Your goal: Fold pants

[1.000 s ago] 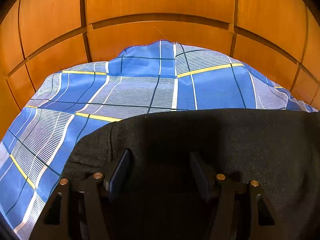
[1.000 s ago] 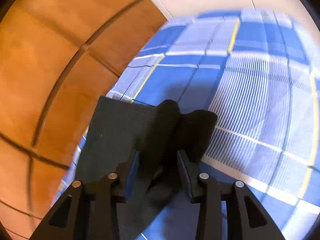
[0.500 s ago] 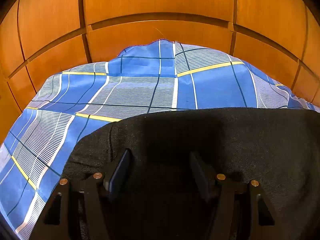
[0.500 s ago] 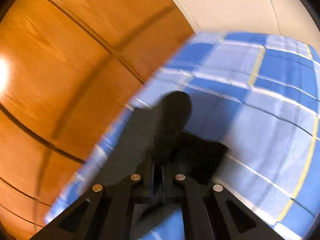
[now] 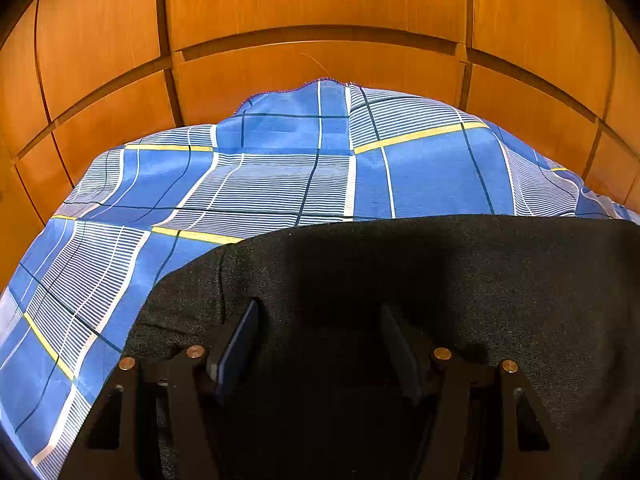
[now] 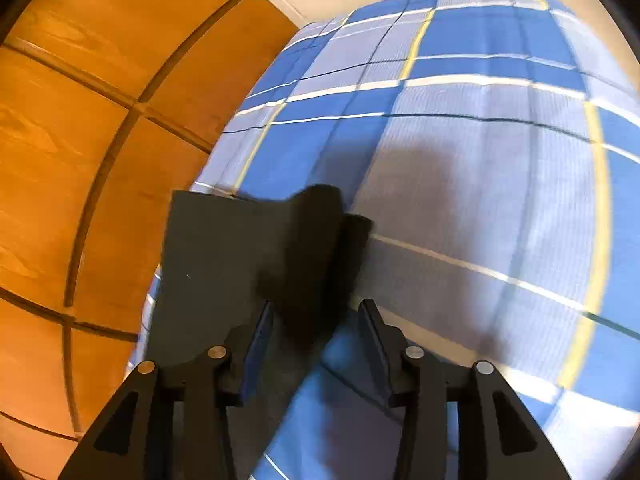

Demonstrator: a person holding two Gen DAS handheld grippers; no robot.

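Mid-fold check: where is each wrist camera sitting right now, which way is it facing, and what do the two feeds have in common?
Left wrist: low over the dark pants, facing the wood panelling; open left gripper shows.
Right wrist: above the pants' edge, looking across the plaid cloth; open right gripper shows, a fabric fold between its fingers.
Shared: pants, plaid cloth, wood panelling.

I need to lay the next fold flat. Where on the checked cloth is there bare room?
Free: the blue checked cloth between the dark pants and the wooden panels, and the wide stretch right of the raised pants fold. Crowded: around both open claws, left claw over fabric, right claw astride the fold.
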